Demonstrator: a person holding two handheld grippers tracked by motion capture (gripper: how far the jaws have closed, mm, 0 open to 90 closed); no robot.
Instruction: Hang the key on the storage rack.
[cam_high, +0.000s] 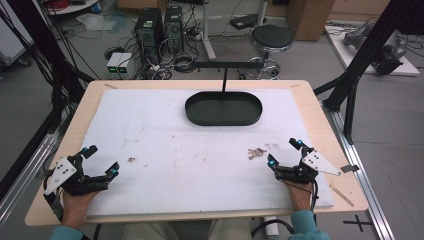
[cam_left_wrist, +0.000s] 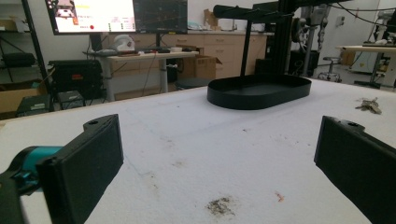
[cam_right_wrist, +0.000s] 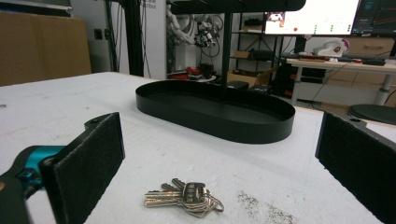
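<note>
Step in hand: judged from the layout, picking up the bunch of keys (cam_right_wrist: 184, 198) with the right gripper (cam_high: 286, 153), probably to carry it to the black oval tray (cam_high: 223, 109).
Keys: lying flat on the white foam board (cam_high: 175, 150) toward its right edge, just ahead of the right gripper and well short of the tray, which sits near the far edge at the middle.
Right gripper: released, jaws wide apart and empty; in the right gripper view the keys lie low between the two pads.
Left gripper (cam_high: 102, 160): also spread open, holding nothing, resting by the near left corner.
Doing it well: lower the jaws until the pads straddle the ring end, where the bunch is thickest, then close squarely so the flat blades do not slide out.
Risk: pads digging into the soft foam.
</note>
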